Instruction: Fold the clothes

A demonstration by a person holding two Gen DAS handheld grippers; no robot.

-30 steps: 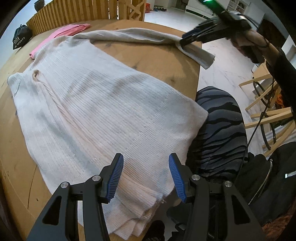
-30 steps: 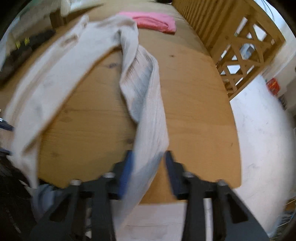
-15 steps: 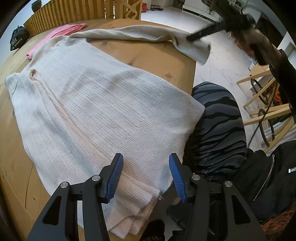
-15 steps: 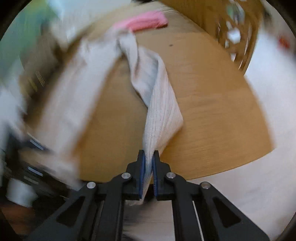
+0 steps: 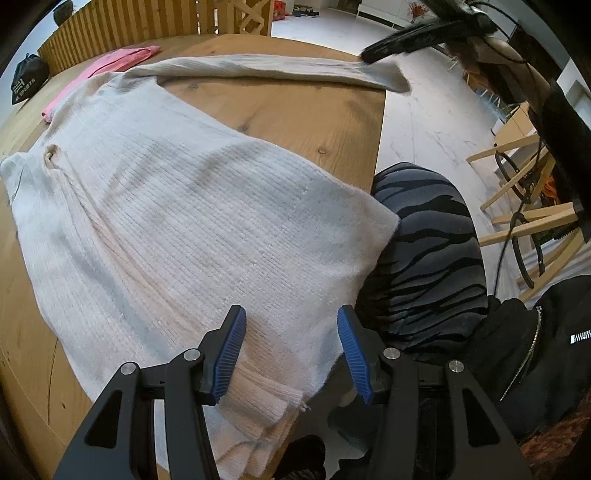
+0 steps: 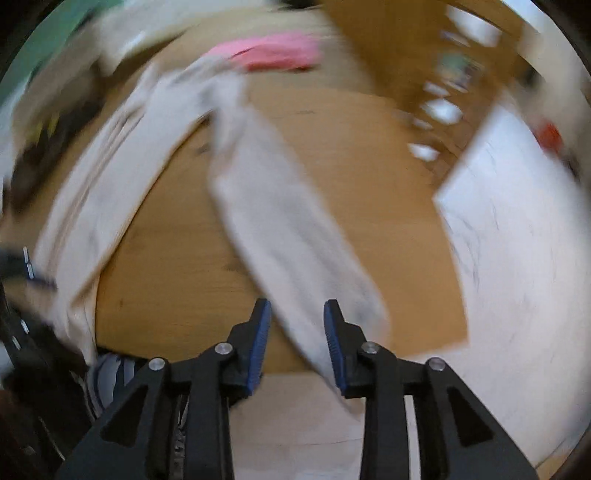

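Note:
A cream ribbed sweater (image 5: 177, 221) lies spread on the wooden table (image 5: 295, 110), its hem hanging over the near edge. My left gripper (image 5: 290, 345) is open just above the hem and holds nothing. One sleeve (image 5: 280, 72) stretches across the table to the far edge. In the blurred right wrist view the sleeve (image 6: 291, 236) runs up to my right gripper (image 6: 297, 336), which is open with the cuff lying between its fingers. The right gripper (image 5: 373, 55) also shows at the sleeve end in the left wrist view.
A pink garment (image 5: 99, 74) lies at the far side of the table, also seen in the right wrist view (image 6: 273, 55). A wooden slat railing (image 5: 122, 29) stands behind. The person's striped leg (image 5: 424, 251) and wooden chairs (image 5: 524, 206) are to the right.
My right gripper had closed on the sleeve cuff, pulled the sleeve out straight across the table, and has now opened. My left gripper has stayed open over the hem.

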